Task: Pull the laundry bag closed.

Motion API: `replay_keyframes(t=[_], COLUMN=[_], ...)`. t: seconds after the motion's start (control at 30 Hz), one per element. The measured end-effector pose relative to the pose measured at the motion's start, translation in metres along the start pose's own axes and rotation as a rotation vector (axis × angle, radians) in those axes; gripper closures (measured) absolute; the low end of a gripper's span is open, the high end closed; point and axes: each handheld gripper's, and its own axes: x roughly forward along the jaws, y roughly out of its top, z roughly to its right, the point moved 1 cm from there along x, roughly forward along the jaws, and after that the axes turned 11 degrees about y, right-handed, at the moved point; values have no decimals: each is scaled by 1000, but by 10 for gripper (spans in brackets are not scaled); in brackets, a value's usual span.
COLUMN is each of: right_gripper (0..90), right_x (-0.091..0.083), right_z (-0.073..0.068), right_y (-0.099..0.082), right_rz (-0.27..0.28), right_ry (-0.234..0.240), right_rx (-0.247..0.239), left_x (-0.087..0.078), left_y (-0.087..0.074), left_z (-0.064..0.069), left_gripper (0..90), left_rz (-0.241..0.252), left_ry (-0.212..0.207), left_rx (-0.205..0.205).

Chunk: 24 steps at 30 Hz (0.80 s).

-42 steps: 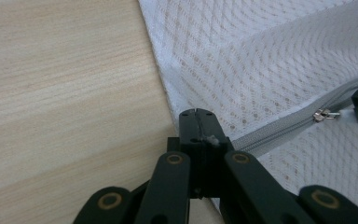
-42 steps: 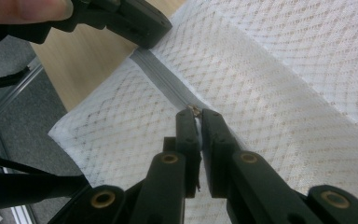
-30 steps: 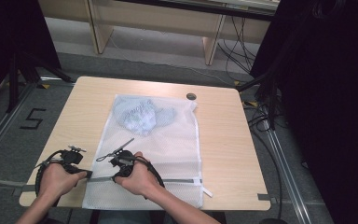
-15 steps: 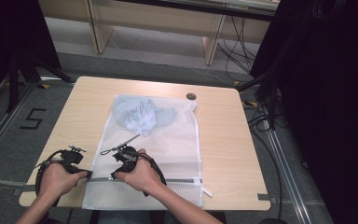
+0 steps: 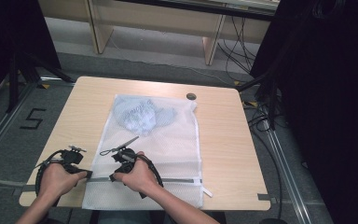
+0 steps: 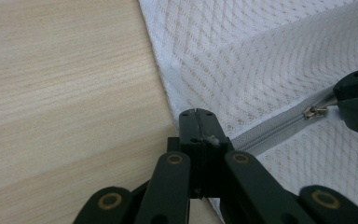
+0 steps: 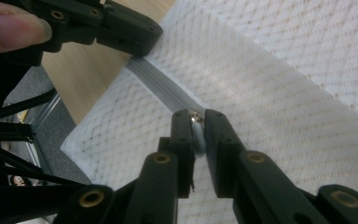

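1 mesh bag (image 5: 163,140), 1 zipper (image 6: 279,126), 2 hand-held grippers

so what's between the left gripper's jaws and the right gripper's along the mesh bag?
A closed stretch of grey zipper on the mesh bag, nothing else. The right gripper view shows it running from the left gripper to the right gripper at the zipper pull.

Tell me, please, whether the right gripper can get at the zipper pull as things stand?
Probably yes: the right gripper already has the zipper pull between its jaws, which have just been closing, with nothing in the way.
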Motion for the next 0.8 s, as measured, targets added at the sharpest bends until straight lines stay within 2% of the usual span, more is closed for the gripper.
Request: replay_keyframes(t=[0.07, 0.1, 0.13, 0.17, 0.23, 0.27, 0.3, 0.33, 0.37, 0.4, 0.43, 0.47, 0.5, 0.67, 0.7, 0.73, 0.8], right_gripper=[858, 863, 863, 863, 848, 848, 833, 833, 833, 841, 860, 860, 867, 869, 870, 871, 871], right_x=[0, 2, 3, 4, 6, 6, 9, 9, 10, 10, 11, 11, 12, 7, 5, 3, 2], right_z=[-4, -3, -3, -6, -3, -3, -3, -2, -3, -2, -2, -2, 0, -3, -3, -3, -3], right_y=[1, 1, 1, 1, 1, 1, -1, -2, -3, -3, -4, -4, -4, -2, -2, -1, -1], right_rz=[-19, -22, -26, -41, -61, -61, -64, -66, -69, -68, -66, -66, -71, -52, -47, -40, -41], right_ry=[-12, -11, -12, -43, -49, -49, -53, -50, -53, -54, -53, -53, -53, -56, -51, -50, -54], right_rx=[24, -26, -32, -9, -41, -41, -15, -25, 2, -5, 18, 18, -18, -5, 8, 0, 15], left_x=[0, 0, 0, 0, 0, 0, 0, 0, 0, 0, 0, 0, 0, 0, 0, 0, -1], left_y=[0, 0, 0, 0, 0, 0, 0, 0, 0, 0, 0, 0, 0, 0, 0, 0, 0], left_z=[0, 0, 0, 0, 0, 0, 0, 0, 0, 0, 0, 0, 0, 1, 1, 1, 1], left_gripper=[900, 900, 900, 900, 900, 900, 900, 900, 900, 900, 900, 900, 900, 900, 900, 900, 900], left_rz=[3, 0, 2, 3, 3, 3, 1, 1, 1, 2, 2, 2, 2, 5, 6, 3, 1], left_ry=[4, 1, 5, 3, 3, 3, 0, 0, 2, 3, 4, 4, 0, 4, 7, 10, 12], left_rx=[-1, -1, -1, -1, -1, -1, -2, -2, -2, -4, -2, -2, -4, -3, 6, 13, 13])
